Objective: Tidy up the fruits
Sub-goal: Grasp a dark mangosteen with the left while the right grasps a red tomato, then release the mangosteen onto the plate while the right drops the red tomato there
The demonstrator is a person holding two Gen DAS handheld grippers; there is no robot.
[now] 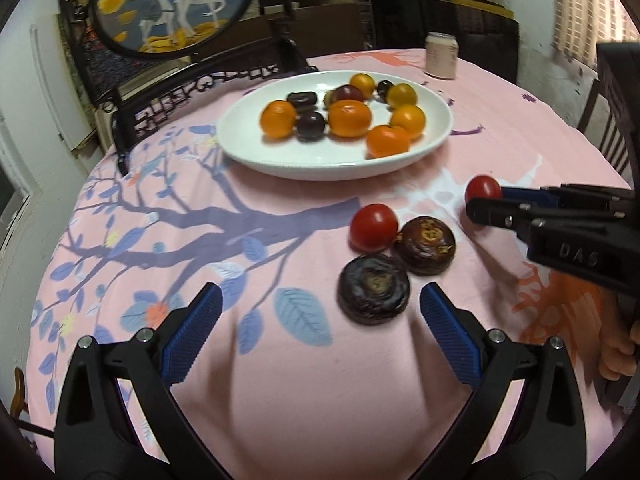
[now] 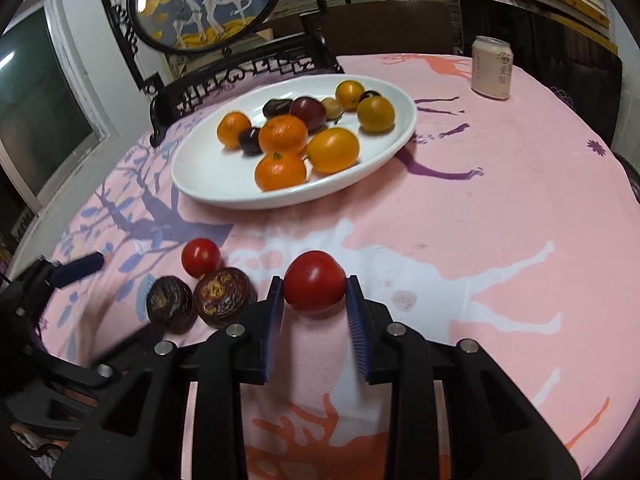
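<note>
While most of the fruit already sits on the white plate [image 2: 384, 152], four pieces are left on the pink tablecloth [image 2: 500, 208], so I judge the job well past halfway. My right gripper [image 2: 315, 292] has its blue pads against either side of a red tomato [image 2: 315, 282], which looks to be resting on the cloth in front of the plate; whether the pads press firmly I cannot tell for sure, though they appear to touch the skin. Just left of it lie a second red tomato [image 1: 374, 227] and two dark wrinkled fruits [image 1: 428, 245], the three touching or nearly so. My left gripper [image 1: 320, 334] hovers with jaws wide apart, nothing between them, the nearer dark fruit [image 1: 373, 289] just ahead of its right pad. On the plate I count orange citrus, yellow-orange tomatoes and several dark plum-like pieces; those at the back overlap and blur, so the exact number is unclear. Beyond stands a pale drink can [image 2: 491, 67] and a framed deer picture [image 2: 204, 4] on a dark carved stand. The gripped tomato's underside is hidden from both views.
</note>
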